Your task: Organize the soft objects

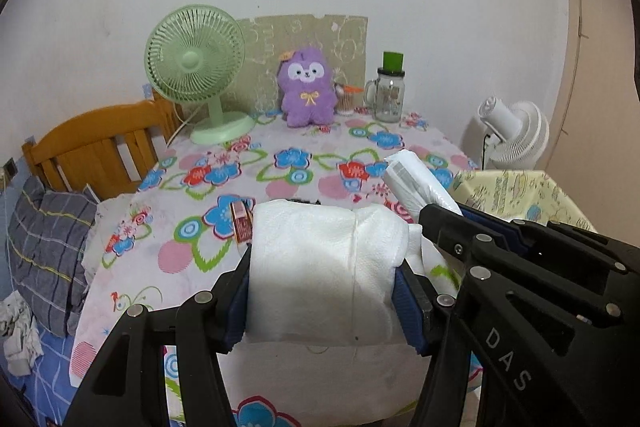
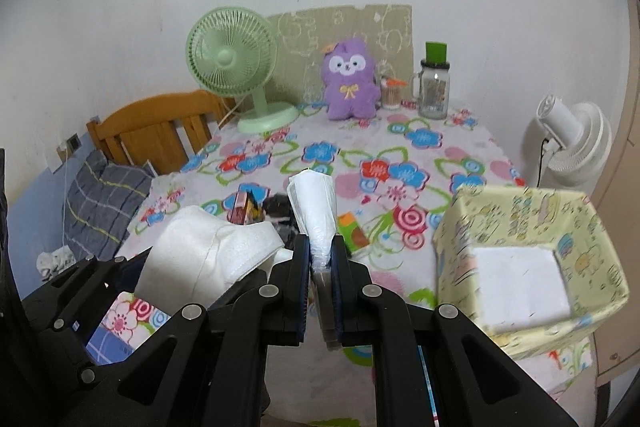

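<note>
My left gripper [image 1: 324, 291] is shut on a folded white soft bundle [image 1: 320, 259], held above the near edge of the flowered tablecloth [image 1: 280, 163]. The same bundle [image 2: 208, 251] shows at the lower left of the right wrist view. My right gripper [image 2: 320, 247] is shut on a slim white pack in clear plastic [image 2: 314, 203], which sticks out forward past the fingertips. That pack [image 1: 416, 183] and the right gripper [image 1: 440, 219] sit just right of the bundle in the left wrist view. A purple plush toy [image 2: 352, 83] stands at the table's far edge.
A pale yellow printed box [image 2: 520, 195] stands open at the right, with a white sheet on its floor. A green fan [image 2: 232, 59], a glass jar mug [image 2: 434, 91] and small cartons [image 2: 244, 207] are on the table. A white fan [image 2: 572, 143] stands at the right, a wooden headboard [image 2: 160, 127] at the left.
</note>
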The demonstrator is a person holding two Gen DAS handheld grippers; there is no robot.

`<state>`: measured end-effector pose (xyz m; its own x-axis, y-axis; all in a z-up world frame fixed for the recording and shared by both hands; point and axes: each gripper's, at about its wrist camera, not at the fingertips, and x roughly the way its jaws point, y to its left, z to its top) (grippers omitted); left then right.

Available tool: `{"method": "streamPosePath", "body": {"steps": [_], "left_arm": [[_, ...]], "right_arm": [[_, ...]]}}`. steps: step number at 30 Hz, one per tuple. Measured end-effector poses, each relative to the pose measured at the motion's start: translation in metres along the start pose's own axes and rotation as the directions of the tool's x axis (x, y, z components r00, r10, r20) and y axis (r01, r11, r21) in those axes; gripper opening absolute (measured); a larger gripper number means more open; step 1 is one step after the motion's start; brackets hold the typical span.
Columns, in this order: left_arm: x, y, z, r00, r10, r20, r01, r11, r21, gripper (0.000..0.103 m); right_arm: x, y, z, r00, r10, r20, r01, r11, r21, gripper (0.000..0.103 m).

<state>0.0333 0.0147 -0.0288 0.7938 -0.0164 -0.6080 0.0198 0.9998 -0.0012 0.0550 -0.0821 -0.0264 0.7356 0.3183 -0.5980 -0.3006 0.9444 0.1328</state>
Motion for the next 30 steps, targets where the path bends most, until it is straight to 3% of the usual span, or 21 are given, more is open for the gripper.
{"method": "streamPosePath", "body": {"steps": [19,30], "left_arm": [[-0.008,-0.064,0.026,0.999,-0.006,0.041,0.004,0.999,0.036,0.063],[0.01,-0.116,0.035,0.998,-0.06,0.026,0.058,0.996,0.074,0.063]], "right_arm": [[-0.032,-0.061,0.019,0.999,-0.024,0.042,0.024,1.0,0.003,0.012],[-0.036,-0.117,0.02,0.996,-0.082,0.032,0.081,0.996,0.038,0.012]]}}
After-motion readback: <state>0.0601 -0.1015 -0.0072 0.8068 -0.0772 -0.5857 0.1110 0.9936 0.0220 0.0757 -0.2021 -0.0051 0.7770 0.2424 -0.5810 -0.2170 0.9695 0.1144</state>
